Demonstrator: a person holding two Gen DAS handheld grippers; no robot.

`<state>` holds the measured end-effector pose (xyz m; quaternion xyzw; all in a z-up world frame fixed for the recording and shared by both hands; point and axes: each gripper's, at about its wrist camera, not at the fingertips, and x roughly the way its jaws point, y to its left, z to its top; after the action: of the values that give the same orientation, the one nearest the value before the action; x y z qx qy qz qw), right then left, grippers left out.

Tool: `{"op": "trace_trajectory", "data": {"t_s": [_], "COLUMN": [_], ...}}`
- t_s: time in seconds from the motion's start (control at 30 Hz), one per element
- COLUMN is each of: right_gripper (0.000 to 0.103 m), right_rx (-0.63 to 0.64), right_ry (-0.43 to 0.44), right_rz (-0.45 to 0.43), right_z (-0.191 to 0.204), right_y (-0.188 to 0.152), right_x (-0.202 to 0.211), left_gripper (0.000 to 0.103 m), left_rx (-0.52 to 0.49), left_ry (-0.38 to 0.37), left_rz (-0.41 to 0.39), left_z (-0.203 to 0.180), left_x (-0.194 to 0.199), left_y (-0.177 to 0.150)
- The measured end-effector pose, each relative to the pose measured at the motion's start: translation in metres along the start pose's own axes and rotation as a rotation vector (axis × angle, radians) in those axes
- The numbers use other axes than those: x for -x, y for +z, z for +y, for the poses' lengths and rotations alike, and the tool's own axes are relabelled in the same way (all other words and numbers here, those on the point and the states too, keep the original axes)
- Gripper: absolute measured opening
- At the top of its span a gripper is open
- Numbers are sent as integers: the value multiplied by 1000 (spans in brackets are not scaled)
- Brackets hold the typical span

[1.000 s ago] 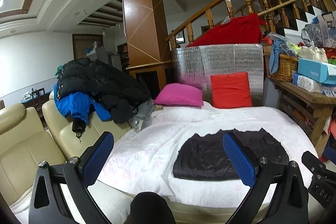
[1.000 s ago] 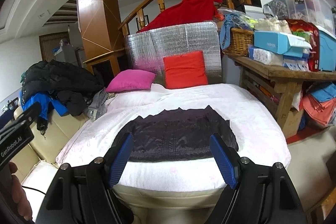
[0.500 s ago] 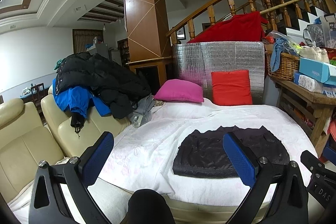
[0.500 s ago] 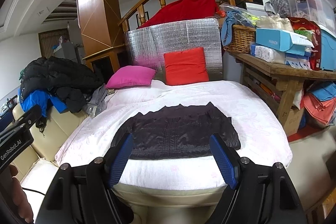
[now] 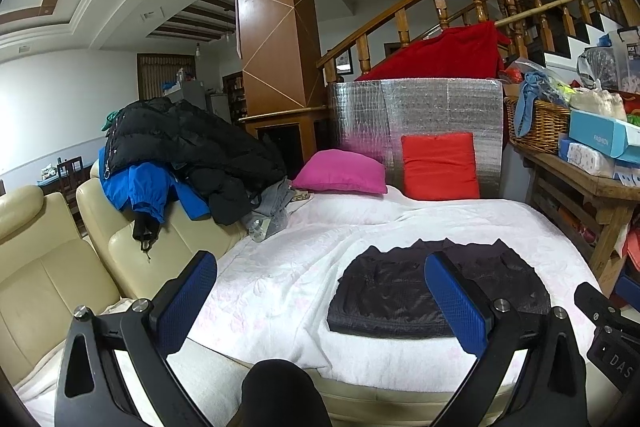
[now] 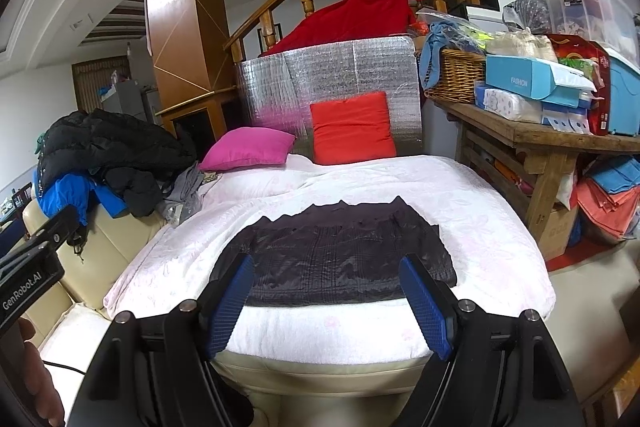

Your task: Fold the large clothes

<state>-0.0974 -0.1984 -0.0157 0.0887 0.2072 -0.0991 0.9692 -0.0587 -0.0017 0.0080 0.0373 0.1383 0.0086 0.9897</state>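
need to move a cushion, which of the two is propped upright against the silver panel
The red cushion stands upright against the silver panel; the magenta cushion lies flat on the white cover beside it.

We see a bed under a white quilt (image 6: 460, 211). The folded dark garment (image 6: 336, 259) lies flat near its front edge. At twelve o'clock a red cushion (image 6: 352, 129) stands at the bed's head, with a pink pillow (image 6: 248, 149) at eleven o'clock.

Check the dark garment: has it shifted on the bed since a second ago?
No. The dark garment lies at the same spot on the white bedcover, equally far below the red cushion in the right wrist view.
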Motion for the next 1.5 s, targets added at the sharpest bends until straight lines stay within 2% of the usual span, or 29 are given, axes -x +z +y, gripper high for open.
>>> {"op": "trace_trajectory", "data": {"t_s": [1.5], "right_gripper": [78], "right_rx": [-2], "right_ry": [-8], "right_rz": [17], "right_z": [0], "right_y": [1], "right_x": [-9], "left_gripper": [103], "left_rx": [10], "left_ry": [13], "left_rz": [19], "left_z": [0], "left_x": [-10], "left_y": [-7]}}
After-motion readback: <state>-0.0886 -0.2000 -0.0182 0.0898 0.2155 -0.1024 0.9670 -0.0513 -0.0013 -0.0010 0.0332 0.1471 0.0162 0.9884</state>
